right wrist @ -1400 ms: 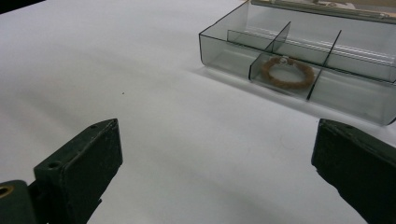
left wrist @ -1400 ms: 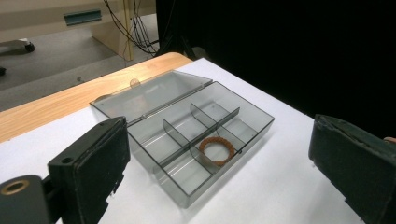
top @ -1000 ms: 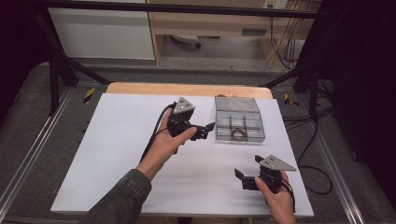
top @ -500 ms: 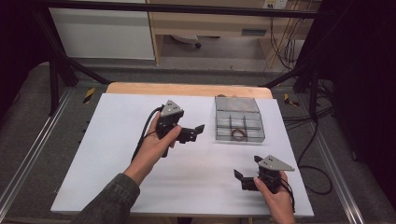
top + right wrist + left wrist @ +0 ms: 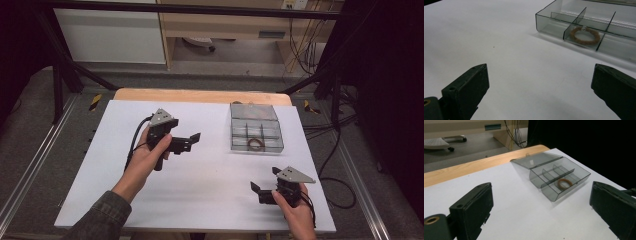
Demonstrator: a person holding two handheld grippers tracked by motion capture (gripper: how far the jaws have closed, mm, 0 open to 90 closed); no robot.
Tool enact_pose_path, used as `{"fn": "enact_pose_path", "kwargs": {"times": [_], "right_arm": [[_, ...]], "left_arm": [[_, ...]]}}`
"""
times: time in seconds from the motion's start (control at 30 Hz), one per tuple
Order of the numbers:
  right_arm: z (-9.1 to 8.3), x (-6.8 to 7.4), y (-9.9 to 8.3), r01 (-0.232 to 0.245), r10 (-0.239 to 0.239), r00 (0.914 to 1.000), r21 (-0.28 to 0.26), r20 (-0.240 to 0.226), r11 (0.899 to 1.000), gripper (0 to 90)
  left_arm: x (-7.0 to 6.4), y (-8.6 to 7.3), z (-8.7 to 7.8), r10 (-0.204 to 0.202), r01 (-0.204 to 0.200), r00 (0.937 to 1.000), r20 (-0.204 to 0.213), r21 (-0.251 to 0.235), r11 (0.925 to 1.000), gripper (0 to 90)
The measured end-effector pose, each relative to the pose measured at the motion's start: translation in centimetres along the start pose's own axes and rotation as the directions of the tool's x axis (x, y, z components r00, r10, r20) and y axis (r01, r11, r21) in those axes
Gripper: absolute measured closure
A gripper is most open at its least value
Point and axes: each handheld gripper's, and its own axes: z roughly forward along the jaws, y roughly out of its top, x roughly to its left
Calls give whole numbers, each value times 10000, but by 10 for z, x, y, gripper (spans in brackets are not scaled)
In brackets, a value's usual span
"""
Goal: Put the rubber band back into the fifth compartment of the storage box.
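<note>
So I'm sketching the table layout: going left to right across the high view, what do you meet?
Left hand-held gripper with its grey three-cornered plate → clear smoky plastic compartment box, open, holding a brown ring-shaped band → right hand-held gripper, nearer the table's front edge.

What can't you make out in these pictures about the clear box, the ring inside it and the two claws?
- Ring material: too small in the high view, soft in the right gripper view.
- Clear box lid hinge: too small in the high view, cut off by the top edge in the right gripper view.
- Right claw grip: the hand covers it in the high view.
- Left claw trigger: fingers wrap it in the high view.
</note>
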Motion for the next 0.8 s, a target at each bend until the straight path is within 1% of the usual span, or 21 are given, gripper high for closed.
{"fn": "enact_pose_path", "kwargs": {"times": [0.17, 0.27, 0.8], "right_arm": [[1, 0, 0, -13, 13, 10000, 43, 5, 10000, 20], [1, 0, 0, -5, 5, 10000, 42, 9, 10000, 20], [1, 0, -1, 12, -13, 10000, 85, 30, 10000, 20]], "left_arm": [[8, -4, -12, -78, 78, 9998, -159, -21, 10000, 53], [10, -7, -18, -35, 36, 9998, -192, 35, 10000, 53], [22, -21, -46, -70, 74, 9994, -345, 112, 9999, 53]]}}
